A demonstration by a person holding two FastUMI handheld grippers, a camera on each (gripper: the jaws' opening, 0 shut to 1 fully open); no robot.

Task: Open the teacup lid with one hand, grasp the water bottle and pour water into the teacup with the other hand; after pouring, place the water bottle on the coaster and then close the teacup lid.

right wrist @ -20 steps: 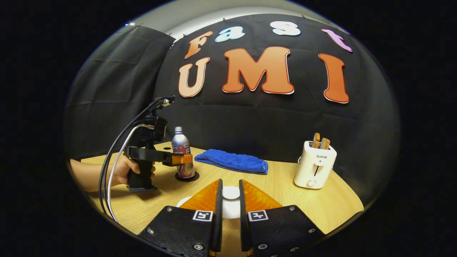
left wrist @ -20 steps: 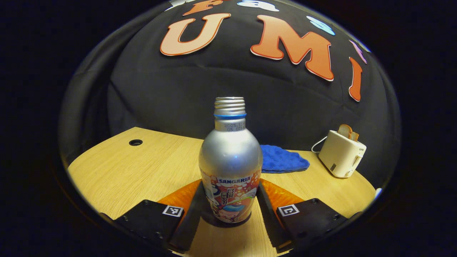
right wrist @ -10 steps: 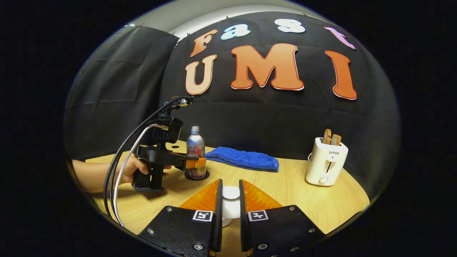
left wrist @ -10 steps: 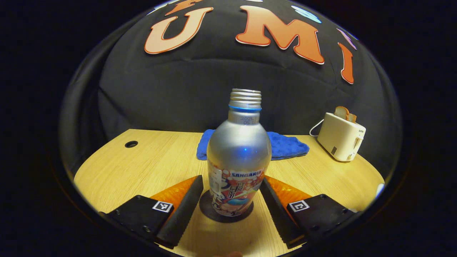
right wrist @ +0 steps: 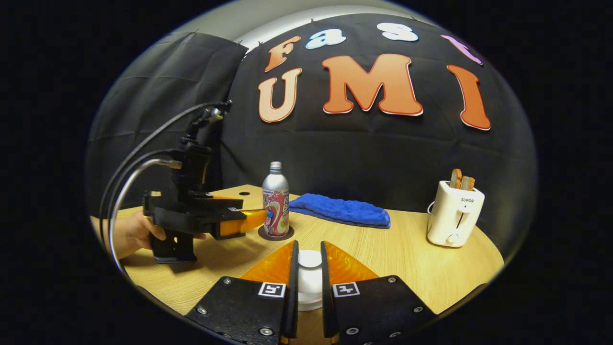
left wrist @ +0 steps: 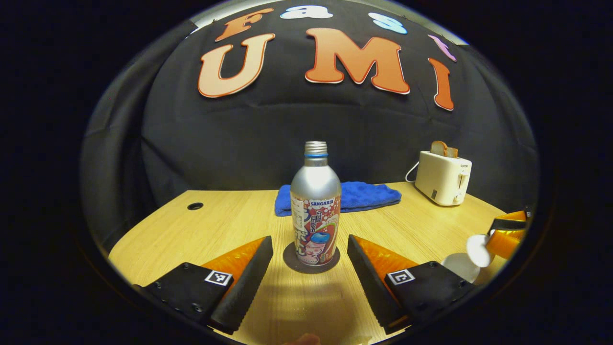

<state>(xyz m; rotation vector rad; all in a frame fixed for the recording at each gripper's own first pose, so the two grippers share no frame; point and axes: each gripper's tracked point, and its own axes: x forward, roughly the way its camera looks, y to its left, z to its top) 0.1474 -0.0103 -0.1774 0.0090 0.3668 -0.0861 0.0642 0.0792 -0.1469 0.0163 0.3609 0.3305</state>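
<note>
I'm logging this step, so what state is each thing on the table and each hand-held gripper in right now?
Water bottle: upright on the coaster, uncapped, ungripped.
Coaster: flat on the table, under the bottle.
Teacup lid: pinched by its knob.
Teacup: upright, lid off.
Left hand-held gripper: open, short of the bottle.
Right hand-held gripper: shut on the lid.
Toaster: bread sticking up.
Blue cloth: lying loosely folded.

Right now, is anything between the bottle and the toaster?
Yes. In the left gripper view, a blue cloth lies on the table between the bottle and the toaster.
</note>
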